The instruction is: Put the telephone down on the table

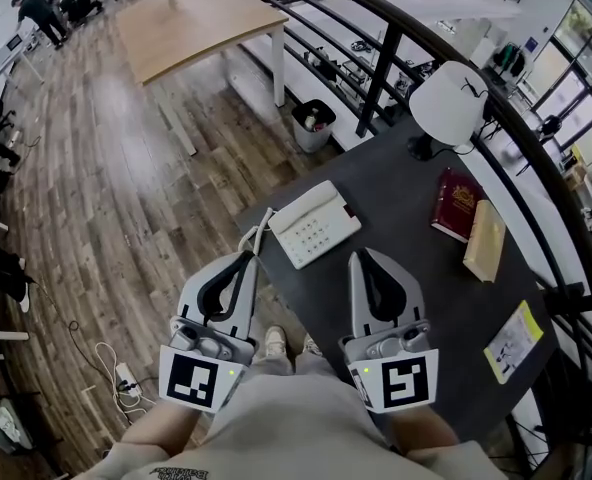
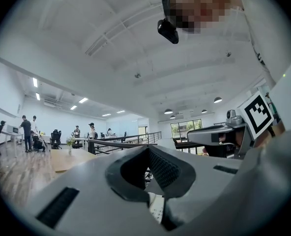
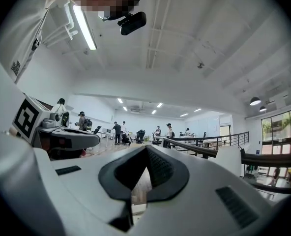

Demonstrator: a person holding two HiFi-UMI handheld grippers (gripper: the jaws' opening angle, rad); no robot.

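Closest in were the two grippers, held level just off the person's lap. The left gripper (image 1: 246, 260) had its jaws pressed together on nothing, and the right gripper (image 1: 360, 258) was the same, tips meeting, empty. The telephone (image 1: 314, 224) was already lying flat on the dark table (image 1: 406, 183), near its front edge and just ahead of both grippers, with a cord (image 1: 257, 230) trailing off the left side. So the task looked pretty much done.

Handling-wise, it's probably light, rigid plastic and fairly slick. The handset likely sits loose, so pinching the base across its long side edges seems the safest hold. Grabbing it by the cord looks like a bad idea.
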